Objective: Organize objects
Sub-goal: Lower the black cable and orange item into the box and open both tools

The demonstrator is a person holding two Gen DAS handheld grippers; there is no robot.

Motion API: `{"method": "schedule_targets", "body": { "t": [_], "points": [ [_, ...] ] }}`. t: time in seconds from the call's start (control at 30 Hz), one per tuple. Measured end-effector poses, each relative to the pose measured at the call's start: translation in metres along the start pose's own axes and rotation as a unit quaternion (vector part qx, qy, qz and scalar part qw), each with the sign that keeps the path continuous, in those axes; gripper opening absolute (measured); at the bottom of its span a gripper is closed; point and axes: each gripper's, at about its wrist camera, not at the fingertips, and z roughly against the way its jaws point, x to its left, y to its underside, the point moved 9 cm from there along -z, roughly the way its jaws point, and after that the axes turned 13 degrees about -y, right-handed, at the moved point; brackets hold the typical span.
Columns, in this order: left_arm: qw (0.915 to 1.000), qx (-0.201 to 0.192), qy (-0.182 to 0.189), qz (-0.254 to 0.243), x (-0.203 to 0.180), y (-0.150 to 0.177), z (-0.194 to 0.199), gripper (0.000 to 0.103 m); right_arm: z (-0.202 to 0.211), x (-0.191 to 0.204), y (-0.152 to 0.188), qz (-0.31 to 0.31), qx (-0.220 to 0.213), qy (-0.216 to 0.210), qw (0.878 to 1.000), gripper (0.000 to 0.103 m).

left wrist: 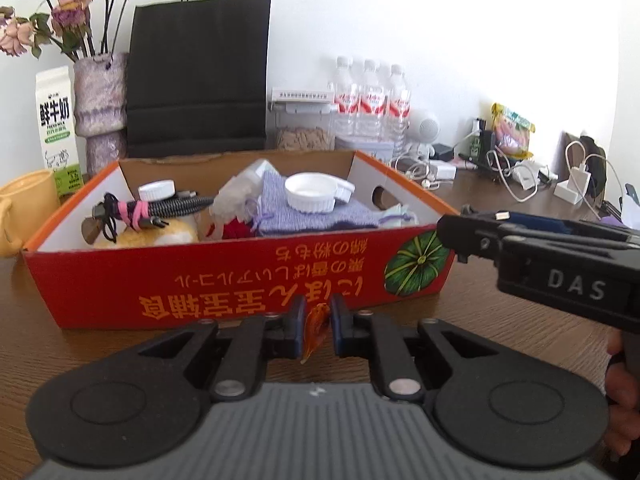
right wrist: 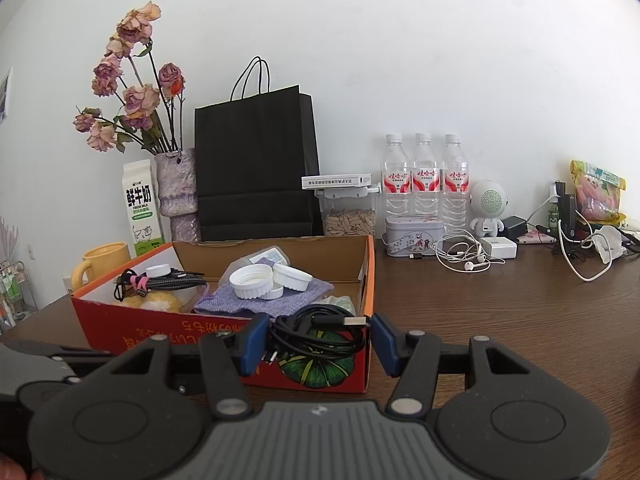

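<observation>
A red cardboard box [left wrist: 240,280] stands on the wooden table, holding white caps [left wrist: 310,192], a purple cloth [left wrist: 320,216] and a cable bundle tied in pink [left wrist: 152,210]. Low in front of its near wall, my left gripper [left wrist: 318,314] is shut on a small orange translucent piece [left wrist: 316,332]. My right gripper [right wrist: 319,334] is shut on a coiled black USB cable [right wrist: 312,340], held by the same box's [right wrist: 104,320] near right corner. In the left wrist view the right gripper [left wrist: 460,236] comes in from the right, level with the box's rim.
Behind the box stand a yellow mug [left wrist: 28,204], a milk carton [left wrist: 56,128], a vase of dried roses [left wrist: 100,96] and a black paper bag [left wrist: 200,76]. Water bottles [right wrist: 424,184], a tin [right wrist: 414,236], earphones [right wrist: 468,258] and chargers crowd the back right. A hand [left wrist: 620,380] shows at the right edge.
</observation>
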Motion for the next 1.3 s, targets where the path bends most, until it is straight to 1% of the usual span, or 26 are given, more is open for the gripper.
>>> {"method": "schedule_targets", "body": {
  "t": [0.1, 0.33, 0.53, 0.6, 0.73, 0.87, 0.97, 1.13, 1.3],
  "points": [
    [0.9996, -0.027, -0.008, 0.007, 0.007, -0.006, 0.015, 0.014, 0.0, 0.0, 0.0, 0.0, -0.002, -0.002, 1.0, 0.054],
    [0.9971, -0.063, -0.025, 0.033, 0.03, -0.019, 0.038, 0.014, 0.002, 0.007, -0.001, 0.007, -0.014, -0.012, 1.0, 0.054],
    [0.9949, -0.084, -0.032, 0.045, 0.045, -0.031, 0.045, 0.014, 0.004, 0.025, -0.003, 0.025, -0.043, -0.03, 0.998, 0.054],
    [0.9943, -0.088, -0.034, 0.049, 0.05, -0.035, 0.046, 0.014, 0.004, 0.03, -0.006, 0.029, -0.055, -0.031, 0.998, 0.054],
    [0.9927, -0.105, -0.038, 0.047, 0.059, -0.05, 0.046, 0.014, -0.001, 0.033, -0.013, 0.01, -0.075, -0.027, 0.997, 0.054],
    [0.9909, -0.12, -0.035, 0.051, 0.064, -0.068, 0.042, 0.014, -0.013, 0.041, -0.019, -0.001, -0.088, -0.023, 0.996, 0.054],
    [0.9908, -0.117, -0.033, 0.06, 0.068, -0.078, 0.033, 0.014, -0.025, 0.047, -0.024, -0.007, -0.099, -0.019, 0.995, 0.054],
    [0.9896, -0.114, -0.045, 0.076, 0.079, -0.091, 0.011, 0.014, -0.052, 0.063, -0.029, 0.001, -0.097, -0.024, 0.995, 0.054],
    [0.988, -0.114, -0.049, 0.092, 0.091, -0.101, -0.003, 0.014, -0.075, 0.064, -0.04, 0.003, -0.101, -0.024, 0.995, 0.054]
  ]
}}
